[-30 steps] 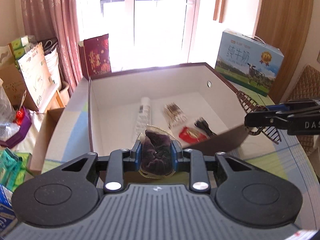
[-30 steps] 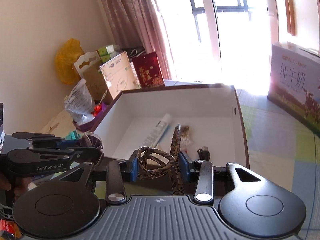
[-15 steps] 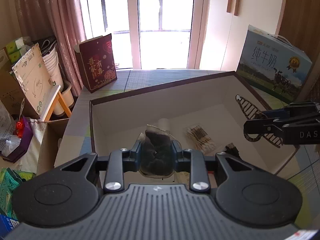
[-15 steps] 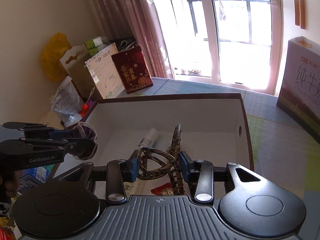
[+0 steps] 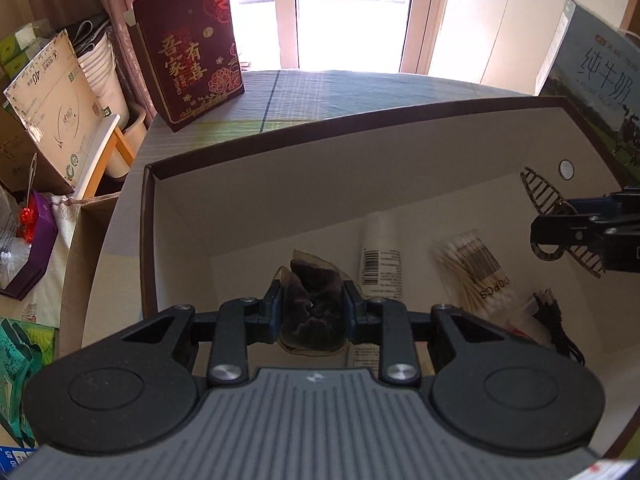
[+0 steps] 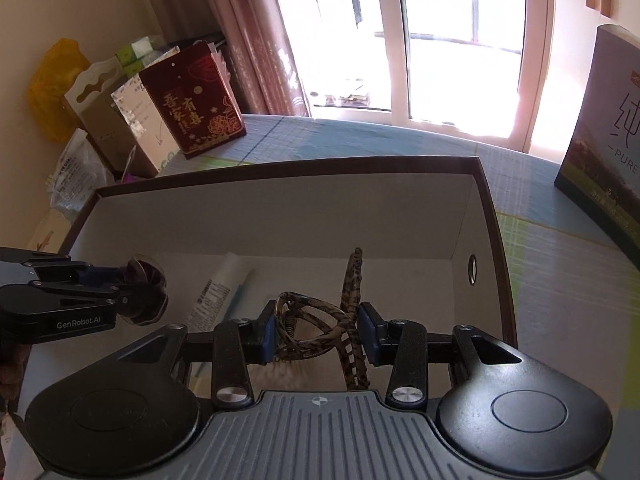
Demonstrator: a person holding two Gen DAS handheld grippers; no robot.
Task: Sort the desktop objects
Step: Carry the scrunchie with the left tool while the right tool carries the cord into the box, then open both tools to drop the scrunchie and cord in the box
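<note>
My left gripper [image 5: 312, 306] is shut on a dark velvet hair scrunchie [image 5: 314, 312] and holds it over the open white box [image 5: 248, 216]. My right gripper [image 6: 317, 330] is shut on a leopard-print hair claw clip [image 6: 320, 320], also held over the box [image 6: 280, 216]. Each gripper shows in the other's view: the right one [image 5: 560, 236] at the right edge, the left one [image 6: 142, 294] at the left. In the box lie a white tube [image 5: 380, 252], a pack of cotton swabs [image 5: 476, 272] and a black cable [image 5: 554, 320].
A dark red gift box [image 5: 188, 48] stands on the table beyond the white box. A milk carton box [image 5: 596, 92] stands at the right. Cardboard boxes and bags [image 5: 48, 92] crowd the floor at the left. A window lies beyond.
Both grippers have moved forward and tilted down over the box with their loads still held. The box interior now fills more of each view.
</note>
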